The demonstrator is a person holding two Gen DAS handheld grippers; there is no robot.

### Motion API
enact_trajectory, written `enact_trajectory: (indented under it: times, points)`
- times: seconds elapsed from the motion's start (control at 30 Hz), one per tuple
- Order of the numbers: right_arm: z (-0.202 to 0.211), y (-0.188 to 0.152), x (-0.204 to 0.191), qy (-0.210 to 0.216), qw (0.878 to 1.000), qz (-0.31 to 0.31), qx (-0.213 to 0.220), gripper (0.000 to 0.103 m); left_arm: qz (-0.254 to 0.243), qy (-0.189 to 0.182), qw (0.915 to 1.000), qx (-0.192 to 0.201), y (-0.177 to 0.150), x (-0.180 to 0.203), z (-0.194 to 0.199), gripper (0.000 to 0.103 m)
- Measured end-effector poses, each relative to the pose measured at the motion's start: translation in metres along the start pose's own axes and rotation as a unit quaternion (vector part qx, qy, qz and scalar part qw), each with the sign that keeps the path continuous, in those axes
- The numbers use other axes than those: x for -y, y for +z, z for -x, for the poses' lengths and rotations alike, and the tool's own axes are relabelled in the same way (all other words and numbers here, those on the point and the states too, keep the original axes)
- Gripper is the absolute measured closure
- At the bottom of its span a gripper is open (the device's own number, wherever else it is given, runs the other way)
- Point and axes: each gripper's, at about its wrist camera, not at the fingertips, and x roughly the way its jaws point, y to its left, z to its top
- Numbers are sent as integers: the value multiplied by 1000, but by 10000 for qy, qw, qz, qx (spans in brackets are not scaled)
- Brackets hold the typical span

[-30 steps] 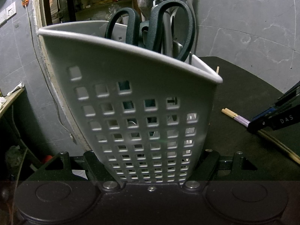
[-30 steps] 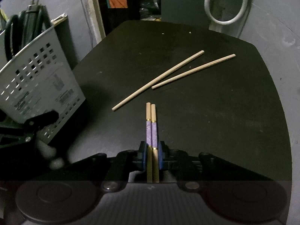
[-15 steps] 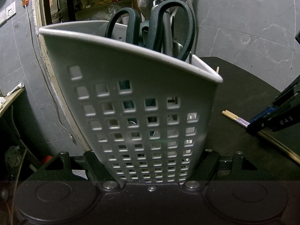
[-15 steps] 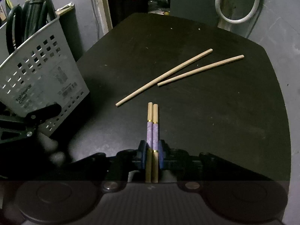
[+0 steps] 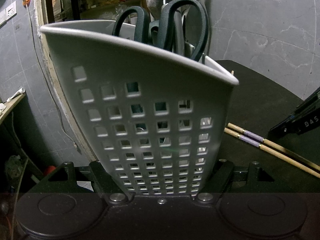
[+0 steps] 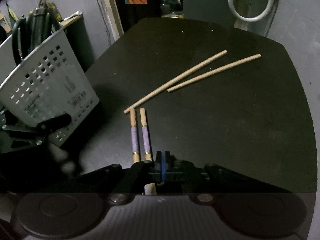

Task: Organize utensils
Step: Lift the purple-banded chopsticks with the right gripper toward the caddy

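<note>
Two grippers were in play, one in each of your hands. Your left gripper [image 5: 162, 172] was clamped around the lower part of the grey perforated basket [image 5: 140, 76], one finger on each side wall. The basket leaned, as the right wrist view showed, next to the left edge of the black table [image 6: 220, 130]. Dark-handled scissors [image 5: 186, 20] stood in it, handles up, with other metal utensils behind them (too crowded to tell apart).

Your right gripper [image 6: 163, 160] pointed down at the table top. Its jaws had just been closing, and its blue pads met with nothing between them. The pair of purple-banded chopsticks [image 6: 140, 136] lay flat on the table just to the left of those pads, side by side and slightly apart, their near ends running under the gripper's left finger. Whether that finger touched them could not be told.

Two plain wooden chopsticks [image 6: 180, 78] lay farther out on the table, spreading apart toward the right. The near tip of the longer-looking one rested just beside the far end of the purple-banded pair.
</note>
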Motion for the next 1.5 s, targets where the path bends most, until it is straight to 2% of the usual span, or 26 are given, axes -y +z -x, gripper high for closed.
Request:
enact_trajectory:
  times: [0.1,0.2,0.3,0.43,0.7,0.8,0.9,0.97,1.0,1.03,1.2,1.37,1.5]
  points:
    - [2,-1,1,267,9994,-194,36,71,1,0,10000,2,0,0,0,26]
    - [2,0,-4,300,9995,-56,19,68,2,-3,10000,-3,0,0,0,26]
    - [3,3,-10,435,9991,14,-13,60,2,-4,10000,-1,0,0,0,26]
    - [0,3,-23,544,9982,214,-153,59,3,-4,10000,0,0,0,0,26]
    - [-6,-1,-47,215,9956,862,-306,57,3,-5,10000,-2,-1,0,0,26]
    - [-7,-1,-50,261,9956,832,-340,53,5,-5,10000,-2,-1,0,0,26]
    - [-9,-2,-57,132,9939,1037,-364,53,5,-5,10000,-1,-1,0,0,26]
    - [-10,-4,-66,-30,9909,1292,-382,59,5,-5,10000,-2,-1,0,0,26]
    - [-9,-4,-67,46,9906,1304,-410,71,5,-5,10000,-3,-1,0,0,26]
    - [-9,-4,-67,55,9903,1317,-436,89,6,-6,10000,0,-1,0,0,26]
    - [-9,0,-64,148,9891,1369,-525,89,10,-8,10000,5,-1,-1,0,26]
    - [-10,4,-68,53,9857,1541,-680,89,20,-13,10000,19,-1,-1,0,26]
    - [-13,9,-68,114,9843,1552,-835,83,29,-26,10000,18,-2,-2,0,26]
